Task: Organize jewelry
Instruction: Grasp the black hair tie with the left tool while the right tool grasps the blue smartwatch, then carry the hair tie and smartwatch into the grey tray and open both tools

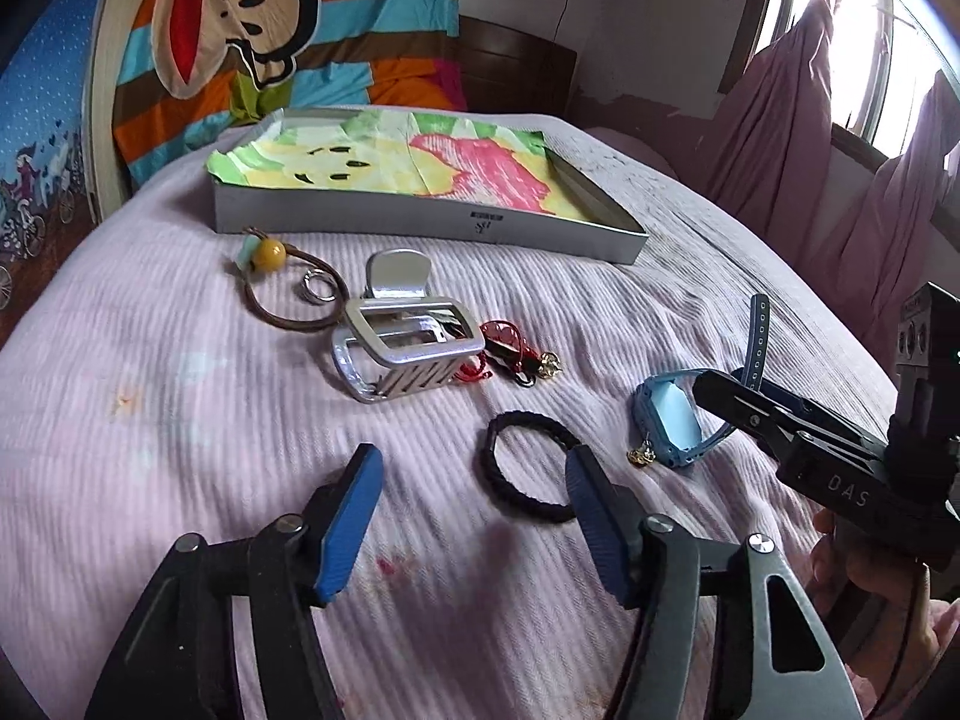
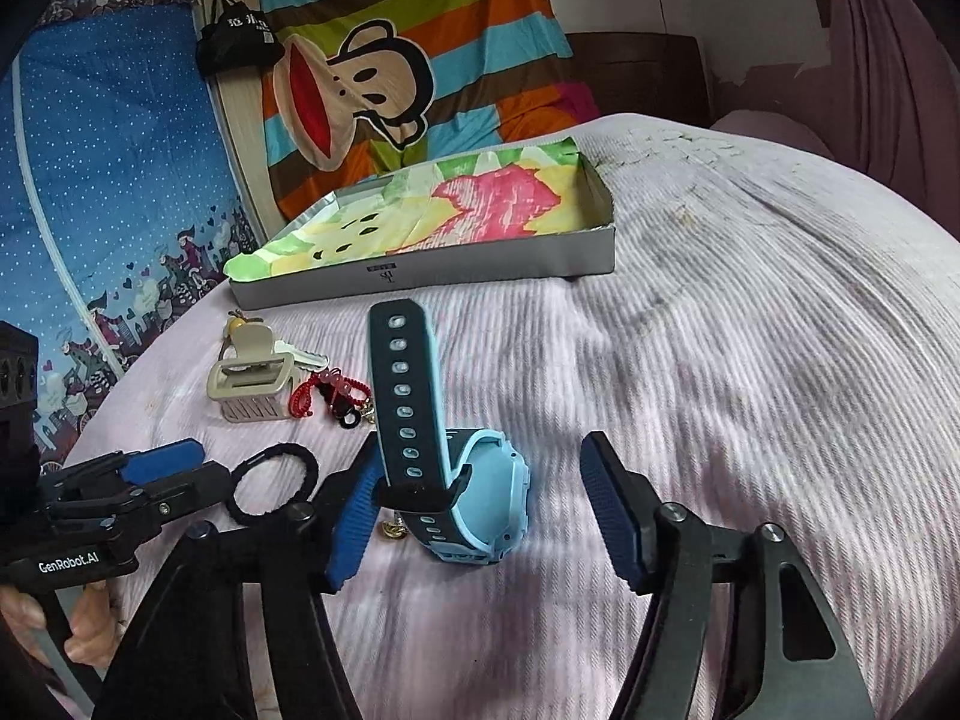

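A shallow grey box (image 1: pixel 420 222) lined with colourful paper sits at the back of the pink bedspread; it also shows in the right wrist view (image 2: pixel 480 267). In front lie a brown cord with a yellow bead (image 1: pixel 270 252), a silver ring (image 1: pixel 318 288), a silver hair claw (image 1: pixel 402 336), a red and black charm (image 1: pixel 510 354), a black hair tie (image 1: pixel 528 468) and a blue watch (image 1: pixel 672 420). My left gripper (image 1: pixel 474 492) is open, its right finger by the hair tie. My right gripper (image 2: pixel 486 510) is open around the blue watch (image 2: pixel 480 498), whose strap stands upright.
A striped monkey-print cloth (image 1: pixel 270 48) and a blue patterned panel (image 2: pixel 108 180) stand behind the bed. Pink curtains (image 1: pixel 840 150) hang by the window at the right. The bedspread (image 2: pixel 750 330) spreads wide to the right of the watch.
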`<state>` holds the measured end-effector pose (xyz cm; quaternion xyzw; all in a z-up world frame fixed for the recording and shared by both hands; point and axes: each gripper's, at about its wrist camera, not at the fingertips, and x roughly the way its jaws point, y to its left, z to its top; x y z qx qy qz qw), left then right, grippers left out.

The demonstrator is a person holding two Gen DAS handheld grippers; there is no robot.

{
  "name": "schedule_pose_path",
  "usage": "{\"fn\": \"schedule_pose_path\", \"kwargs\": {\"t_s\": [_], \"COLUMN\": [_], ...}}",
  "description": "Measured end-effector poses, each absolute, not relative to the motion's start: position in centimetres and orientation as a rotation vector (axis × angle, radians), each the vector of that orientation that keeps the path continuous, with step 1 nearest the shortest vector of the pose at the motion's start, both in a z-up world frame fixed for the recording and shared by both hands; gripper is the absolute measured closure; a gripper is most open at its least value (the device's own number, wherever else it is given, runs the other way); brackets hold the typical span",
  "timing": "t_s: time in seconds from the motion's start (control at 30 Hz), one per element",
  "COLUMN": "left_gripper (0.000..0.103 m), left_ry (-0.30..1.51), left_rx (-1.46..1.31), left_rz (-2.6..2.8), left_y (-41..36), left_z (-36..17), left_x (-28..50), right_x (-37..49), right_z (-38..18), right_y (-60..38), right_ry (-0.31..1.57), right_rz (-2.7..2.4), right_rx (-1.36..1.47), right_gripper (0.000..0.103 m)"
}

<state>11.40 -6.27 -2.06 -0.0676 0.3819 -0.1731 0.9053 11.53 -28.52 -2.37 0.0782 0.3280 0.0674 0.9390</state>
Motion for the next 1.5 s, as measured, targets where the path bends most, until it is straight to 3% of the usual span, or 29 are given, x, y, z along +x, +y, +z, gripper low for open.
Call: {"fn": "schedule_pose_path", "kwargs": {"t_s": [0.17, 0.33, 0.43, 1.0, 1.5], "left_gripper": [0.064, 0.089, 0.096, 0.098, 0.098], "left_ry": [0.865, 0.906, 0.916, 0.767, 0.665], "left_rx": [-0.162, -0.138, -0.124, -0.158, -0.198], "left_rz": [-0.379, -0.392, -0.391, -0.353, -0.143], "left_y": [-6.8, -7.4, -7.8, -7.5, -2.2], "left_z": [-2.5, -3.3, -3.4, 2.4, 5.6], "left_x": [12.6, 13.2, 13.2, 13.9, 26.2], "right_x": [12.6, 12.9, 12.7, 13.2, 26.6], "right_z": [-3.2, -3.5, -3.4, -0.4, 3.8], "right_y": [-27.3, -26.7, -26.9, -28.0, -24.4], "right_ry": [0.712, 0.733, 0.726, 0.619, 0.559], "right_rz": [0.170, 0.182, 0.185, 0.219, 0.347], "right_rx": [0.138, 0.135, 0.138, 0.171, 0.162], "right_gripper": [0.067, 0.079, 0.085, 0.086, 0.086]}}
